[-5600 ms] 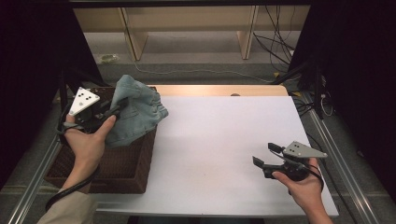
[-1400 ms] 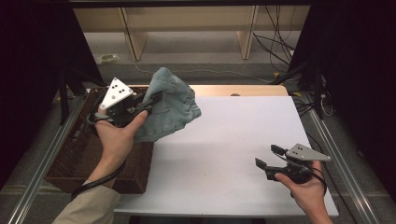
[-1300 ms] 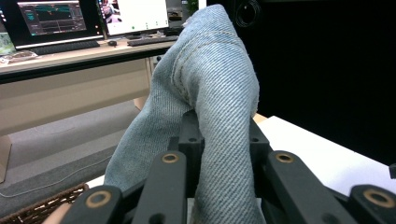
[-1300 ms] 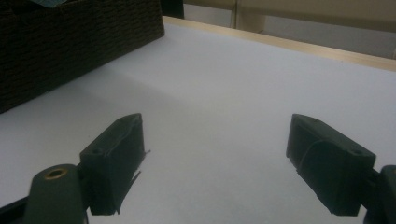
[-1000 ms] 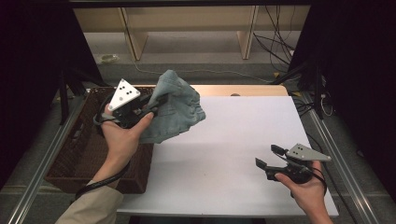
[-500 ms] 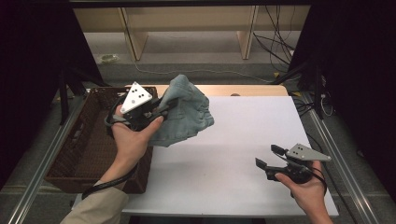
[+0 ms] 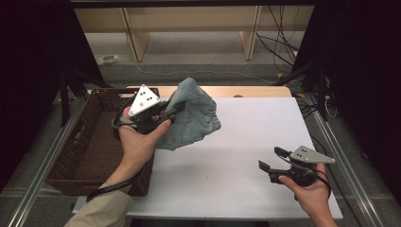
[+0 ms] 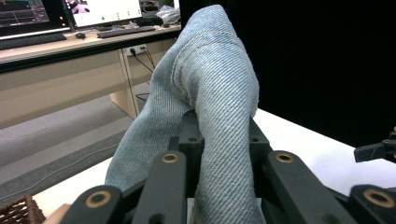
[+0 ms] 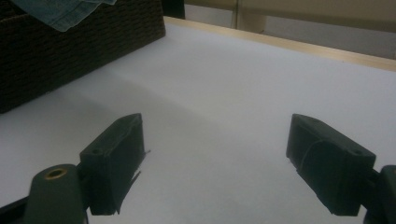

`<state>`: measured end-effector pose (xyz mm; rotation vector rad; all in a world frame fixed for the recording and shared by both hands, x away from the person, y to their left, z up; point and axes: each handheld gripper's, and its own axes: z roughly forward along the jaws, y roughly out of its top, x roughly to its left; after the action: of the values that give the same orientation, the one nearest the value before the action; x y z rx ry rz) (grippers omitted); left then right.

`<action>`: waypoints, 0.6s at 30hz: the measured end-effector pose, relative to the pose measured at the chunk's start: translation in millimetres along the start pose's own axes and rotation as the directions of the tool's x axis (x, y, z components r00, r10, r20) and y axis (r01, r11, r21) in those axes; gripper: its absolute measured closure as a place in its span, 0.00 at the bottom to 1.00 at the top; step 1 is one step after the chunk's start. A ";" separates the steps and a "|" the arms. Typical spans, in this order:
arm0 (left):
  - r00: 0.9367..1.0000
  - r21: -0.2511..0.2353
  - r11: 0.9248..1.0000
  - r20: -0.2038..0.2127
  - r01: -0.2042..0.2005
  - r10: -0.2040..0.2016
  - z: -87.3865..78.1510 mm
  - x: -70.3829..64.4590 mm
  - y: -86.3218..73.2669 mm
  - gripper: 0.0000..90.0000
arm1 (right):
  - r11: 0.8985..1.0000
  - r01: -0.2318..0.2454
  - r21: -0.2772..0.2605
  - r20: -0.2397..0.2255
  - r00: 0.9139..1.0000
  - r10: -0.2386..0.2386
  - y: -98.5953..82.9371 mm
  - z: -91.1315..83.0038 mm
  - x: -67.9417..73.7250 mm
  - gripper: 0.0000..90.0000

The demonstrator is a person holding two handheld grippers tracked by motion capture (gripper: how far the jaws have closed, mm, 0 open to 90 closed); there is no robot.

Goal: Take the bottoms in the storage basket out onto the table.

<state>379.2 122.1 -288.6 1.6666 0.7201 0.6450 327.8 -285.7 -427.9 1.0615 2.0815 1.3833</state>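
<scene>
The left tool [image 7: 171,111] is pinching the denim [image 7: 194,116] at the surface's [image 7: 236,142] 10 o'clock, while the right tool [image 7: 269,159] is gaping at 4 o'clock.

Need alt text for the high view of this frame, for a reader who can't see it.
A person's left gripper, shut on a bunched piece of blue denim, holds it in the air above the white table, just right of a dark wicker basket. The right gripper is open and empty near the table's front right.

Grey floor [image 7: 198,56] beyond white desk [image 7: 246,156]; pale wooden shelf legs [image 7: 135,33], loose cables [image 7: 283,47], dark curtains [image 7: 359,71] either side.
</scene>
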 end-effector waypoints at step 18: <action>0.999 0.024 1.000 0.038 -0.013 0.012 12.7 -12.6 -4.9 0.84 | 1.000 0.000 0.002 -0.002 1.000 0.000 -0.2 0.1 -0.3 0.23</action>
<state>379.7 105.2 -296.4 1.7028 0.6937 0.6144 328.0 -286.0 -428.1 1.0609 2.0847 1.3833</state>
